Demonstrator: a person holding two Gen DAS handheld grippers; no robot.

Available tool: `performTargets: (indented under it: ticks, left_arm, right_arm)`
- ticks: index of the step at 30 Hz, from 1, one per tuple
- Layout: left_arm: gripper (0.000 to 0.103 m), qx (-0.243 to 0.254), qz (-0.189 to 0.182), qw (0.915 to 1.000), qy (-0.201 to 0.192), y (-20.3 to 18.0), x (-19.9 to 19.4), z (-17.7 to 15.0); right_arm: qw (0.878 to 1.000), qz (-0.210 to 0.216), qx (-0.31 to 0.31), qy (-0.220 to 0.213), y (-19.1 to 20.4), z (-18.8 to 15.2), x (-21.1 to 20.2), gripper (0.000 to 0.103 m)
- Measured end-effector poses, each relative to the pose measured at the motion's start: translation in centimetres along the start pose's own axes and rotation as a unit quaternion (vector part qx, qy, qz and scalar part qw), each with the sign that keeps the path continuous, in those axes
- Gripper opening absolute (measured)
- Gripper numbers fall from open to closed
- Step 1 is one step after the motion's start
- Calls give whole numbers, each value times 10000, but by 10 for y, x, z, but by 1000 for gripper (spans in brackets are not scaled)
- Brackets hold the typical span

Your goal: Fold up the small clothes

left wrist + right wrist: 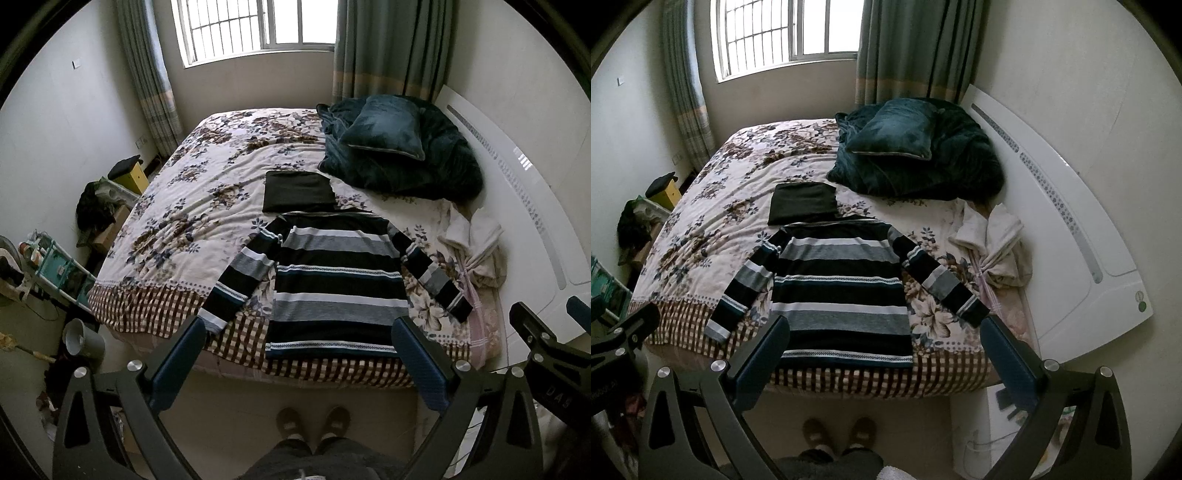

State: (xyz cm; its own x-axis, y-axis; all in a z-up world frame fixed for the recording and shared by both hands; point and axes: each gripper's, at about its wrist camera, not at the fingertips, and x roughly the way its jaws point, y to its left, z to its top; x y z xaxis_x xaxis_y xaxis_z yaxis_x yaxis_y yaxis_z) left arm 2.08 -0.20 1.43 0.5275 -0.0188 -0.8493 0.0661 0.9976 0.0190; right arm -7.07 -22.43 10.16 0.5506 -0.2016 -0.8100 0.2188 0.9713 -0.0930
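Observation:
A striped sweater (332, 280) (842, 291) in black, grey, white and teal lies flat on the bed, sleeves spread out, hem toward the near edge. Just beyond its collar sits a folded dark garment (297, 192) (803, 203). My left gripper (301, 334) hangs open above the sweater's hem, well clear of the cloth, with nothing between its blue pads (181, 365). My right gripper (886, 332) is open too, held above the hem and the bed's near edge, empty. In the left wrist view the right gripper's body (546, 343) shows at the right edge.
The floral bedspread (207, 184) (713, 206) has bare room left of the sweater. A dark teal blanket and pillow (399, 144) (916, 147) lie at the headboard, a crumpled white cloth (476, 243) (997, 243) right of the sweater. Clutter lines the left floor (77, 273). The person's slippers (314, 421) stand at the bed's foot.

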Motion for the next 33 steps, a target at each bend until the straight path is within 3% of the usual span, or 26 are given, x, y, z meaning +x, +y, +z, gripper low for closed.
performTargets:
  ticks: [8, 11, 14, 17, 20, 24, 28, 33]
  left_arm:
    - [103, 14, -9, 10000, 2, 0, 0, 2]
    - [103, 47, 30, 10000, -68, -14, -7, 20]
    - [103, 77, 148, 9996, -235, -19, 6, 34]
    - [103, 254, 382, 9984, -325, -32, 52, 57]
    - [103, 359, 417, 9983, -216, -35, 99, 56]
    - [103, 434, 563, 9972, 216, -52, 189, 60]
    - [103, 367, 610, 9951, 684, -74, 271, 58]
    - [103, 290, 917, 9873, 1266, -114, 386, 52]
  right_arm:
    - [10000, 4, 5, 1, 0, -2, -1, 103]
    - [10000, -2, 75, 25, -1, 0, 1, 103]
    - [9996, -114, 265, 53, -7, 3, 13, 103]
    - [9976, -262, 588, 271, -22, 6, 49, 103]
    - [9922, -478, 1025, 520, -44, 1, 101, 103]
    - [9779, -858, 1690, 886, -86, -9, 190, 103]
    - [9535, -1145, 2462, 1307, -158, -35, 289, 103]
    - [9104, -1395, 3448, 1810, -255, -83, 427, 103]
